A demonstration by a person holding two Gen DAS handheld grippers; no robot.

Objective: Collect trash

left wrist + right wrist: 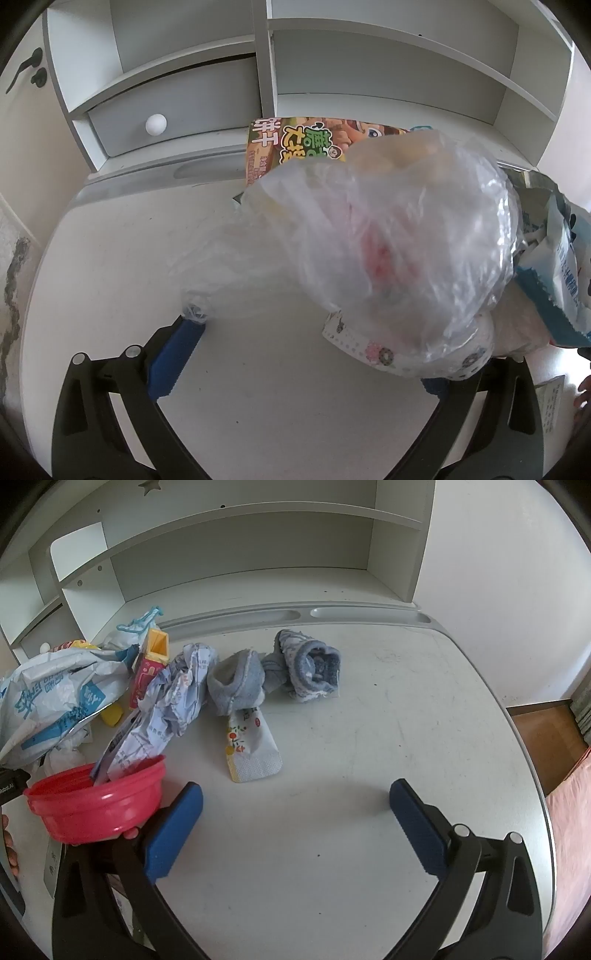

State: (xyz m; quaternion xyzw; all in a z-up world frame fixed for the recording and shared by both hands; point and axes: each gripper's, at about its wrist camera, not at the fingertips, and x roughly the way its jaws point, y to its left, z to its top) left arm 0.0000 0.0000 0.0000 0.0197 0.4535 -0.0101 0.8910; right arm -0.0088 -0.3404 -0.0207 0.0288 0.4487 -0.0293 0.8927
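In the left wrist view a clear crumpled plastic bag (388,240) bulges over the white desk (110,258). One bag corner touches the left blue pad (173,354). The right pad is hidden behind the bag and a doughnut-patterned paper piece (369,347). My left gripper (306,350) stands wide open. My right gripper (295,812) is also wide open over bare desk with nothing between its fingers. Ahead of it lie a fruit-printed sachet (247,746), crumpled paper (177,694) and two grey-blue socks (236,686). A red bowl (96,805) holding a wrapper sits beside its left finger.
A biscuit box (295,144) lies behind the bag and a blue-white packet (561,266) to its right. A pink and yellow carton (151,664) stands in the pile. White shelves with a knobbed drawer (156,124) back the desk. The desk's rounded edge (532,768) drops off at right.
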